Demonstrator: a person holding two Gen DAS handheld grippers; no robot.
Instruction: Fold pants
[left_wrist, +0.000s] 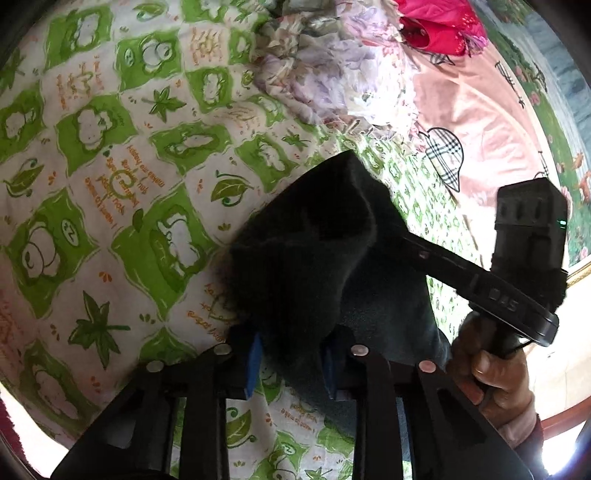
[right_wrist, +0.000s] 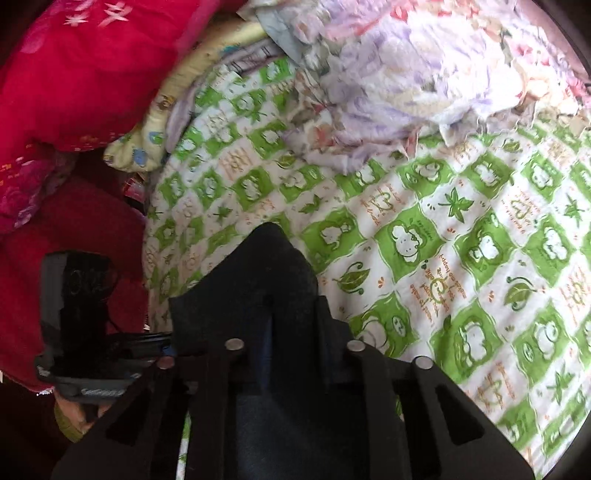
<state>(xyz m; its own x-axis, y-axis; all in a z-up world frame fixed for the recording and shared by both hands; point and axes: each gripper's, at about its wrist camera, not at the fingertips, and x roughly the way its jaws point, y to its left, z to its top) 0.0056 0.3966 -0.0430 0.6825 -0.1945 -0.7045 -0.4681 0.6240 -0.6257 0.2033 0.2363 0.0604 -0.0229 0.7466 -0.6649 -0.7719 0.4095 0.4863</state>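
The dark pants (left_wrist: 314, 240) rise in a bunched peak over the green-patterned bedsheet (left_wrist: 110, 184). My left gripper (left_wrist: 291, 369) is shut on them, and its blue pads (left_wrist: 255, 363) press the fabric from both sides. In the right wrist view the same dark pants (right_wrist: 258, 288) drape over and between the fingers of my right gripper (right_wrist: 291, 354), which is shut on the cloth with its pads hidden under it. The right hand-held unit (left_wrist: 528, 236) and the hand (left_wrist: 491, 376) holding it show at the right of the left wrist view. The left unit (right_wrist: 81, 295) shows at the left of the right wrist view.
A crumpled floral blanket (right_wrist: 406, 74) lies at the far side of the bed. Beside it are a red pillow (right_wrist: 74, 74) and a yellow printed cushion (right_wrist: 155, 122). A pink sheet (left_wrist: 472, 110) lies at the right in the left wrist view.
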